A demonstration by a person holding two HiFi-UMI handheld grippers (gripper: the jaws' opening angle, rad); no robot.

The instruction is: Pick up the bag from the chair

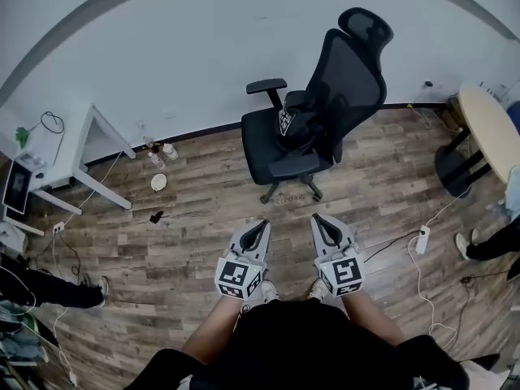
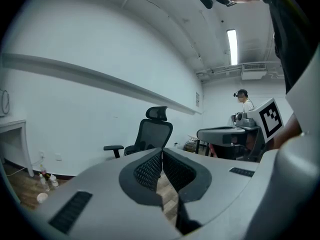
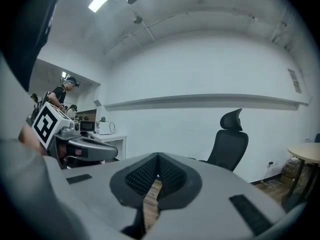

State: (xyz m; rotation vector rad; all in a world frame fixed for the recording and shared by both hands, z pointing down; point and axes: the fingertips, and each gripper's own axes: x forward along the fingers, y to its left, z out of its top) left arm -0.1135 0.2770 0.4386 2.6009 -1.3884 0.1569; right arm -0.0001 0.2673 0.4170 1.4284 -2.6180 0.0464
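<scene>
A black office chair stands near the white wall, facing left. A dark bag with a white printed patch lies on its seat. My left gripper and right gripper hover side by side over the wooden floor, well short of the chair. Both are shut with their tips touching and nothing between them. In the left gripper view the chair rises beyond the shut left gripper. In the right gripper view the chair stands right of the shut right gripper; the bag is hidden in both.
A white desk stands at the left with bottles and a white cup on the floor beside it. A round table is at the right. Cables and a power strip lie on the floor. Other people stand at the edges.
</scene>
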